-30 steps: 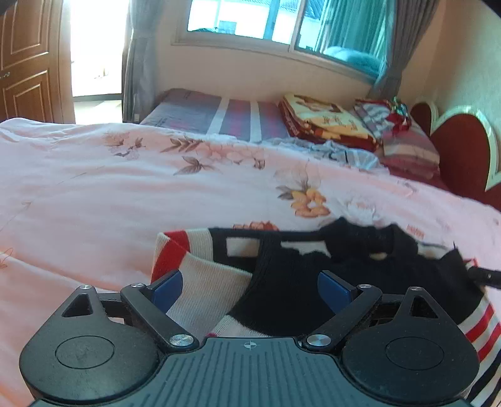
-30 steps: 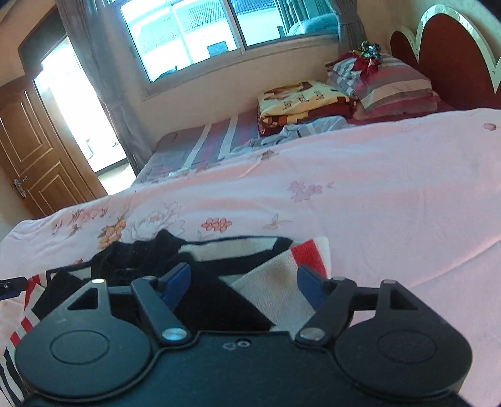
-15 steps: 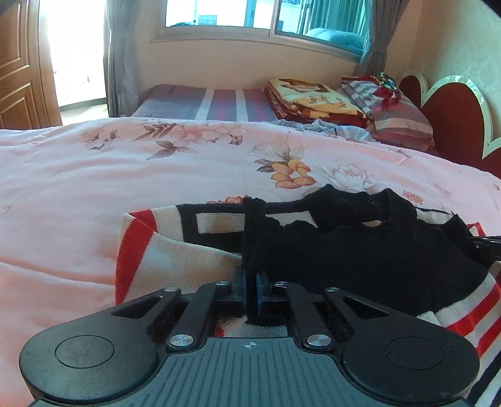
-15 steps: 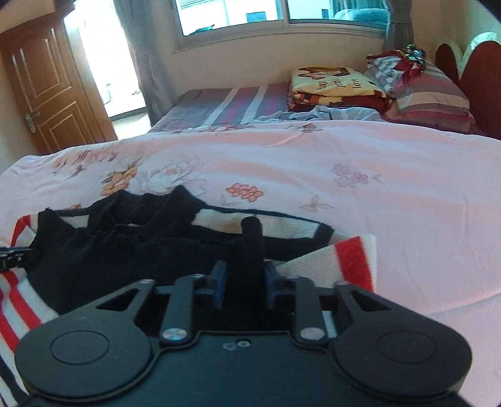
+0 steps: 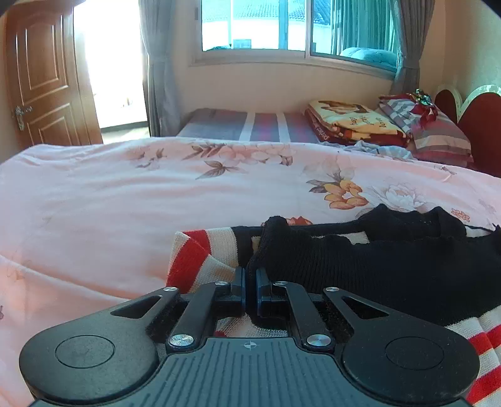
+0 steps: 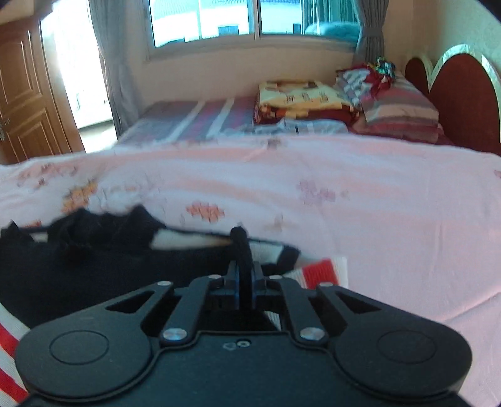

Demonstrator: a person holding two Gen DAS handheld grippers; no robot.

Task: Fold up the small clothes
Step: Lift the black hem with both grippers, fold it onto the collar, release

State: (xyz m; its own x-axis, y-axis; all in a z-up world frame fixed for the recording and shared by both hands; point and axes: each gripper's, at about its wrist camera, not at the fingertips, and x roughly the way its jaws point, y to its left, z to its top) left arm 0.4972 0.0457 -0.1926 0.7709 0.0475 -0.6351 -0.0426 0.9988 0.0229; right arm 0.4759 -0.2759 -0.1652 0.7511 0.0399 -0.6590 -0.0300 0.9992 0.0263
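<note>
Item: knit sweater (image 5: 391, 269), long axis 9-to-3 on bed (image 5: 109, 219). 2 tools, left (image 5: 249, 289) and right (image 6: 245, 281), each pinching its black hem, garment ahead at 12.

Both cams are riding on my grippers, looking forward along the fingers and tilting down at the bed. Left wrist cam is sitting right over the left gripper (image 5: 249, 289), very close to the knit sweater (image 5: 391, 269), facing the window (image 5: 297, 28). Right wrist cam is doing the same over the right gripper (image 6: 244, 280), slightly blurred. Both are sharing the sweater, pink duvet (image 5: 125, 200), folded blanket (image 6: 300, 100) and headboard (image 6: 463, 100).
</note>
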